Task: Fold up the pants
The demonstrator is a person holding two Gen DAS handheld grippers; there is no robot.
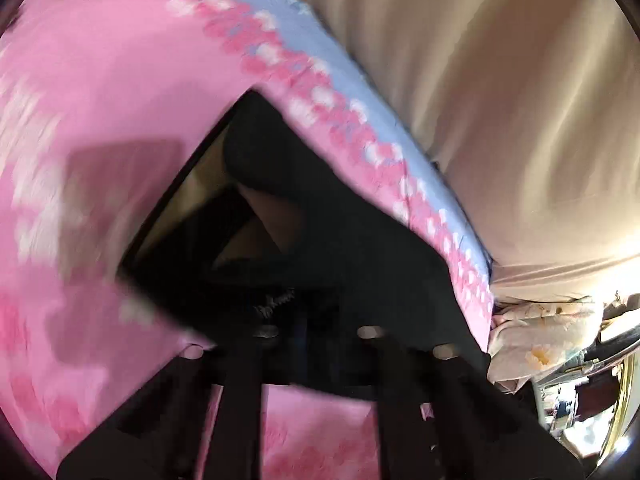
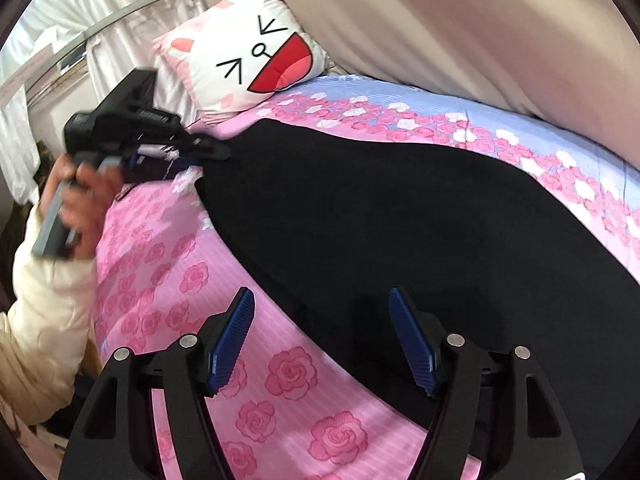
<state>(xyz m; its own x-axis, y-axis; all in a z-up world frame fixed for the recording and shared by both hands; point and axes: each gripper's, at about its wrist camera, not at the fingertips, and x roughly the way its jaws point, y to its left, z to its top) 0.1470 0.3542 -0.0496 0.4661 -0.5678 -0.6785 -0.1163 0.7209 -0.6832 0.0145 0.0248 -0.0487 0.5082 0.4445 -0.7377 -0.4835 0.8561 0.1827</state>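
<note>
Black pants [image 2: 380, 220] lie stretched across a pink rose-print bedspread [image 2: 280, 400]. My right gripper [image 2: 324, 320] is open above their near edge, with one blue pad [image 2: 236, 336] over the bedspread and the other over the black cloth. At the pants' far end, my left gripper [image 2: 216, 152] has its tips at the fabric, held by a hand [image 2: 80, 196] in a cream sleeve. In the blurred left wrist view, the black pants [image 1: 360, 220] rise like a tent off the bedspread [image 1: 120, 80]. They cover the left gripper [image 1: 316, 304], which is shut on them.
A cartoon-face pillow [image 2: 256, 52] leans at the head of the bed. Beige fabric [image 2: 480, 20] runs along the bed's far side, also seen as beige fabric [image 1: 500, 100] in the left wrist view. White curtains [image 2: 100, 0] hang at the upper left. Cluttered items [image 1: 560, 340] sit beyond the bed's corner.
</note>
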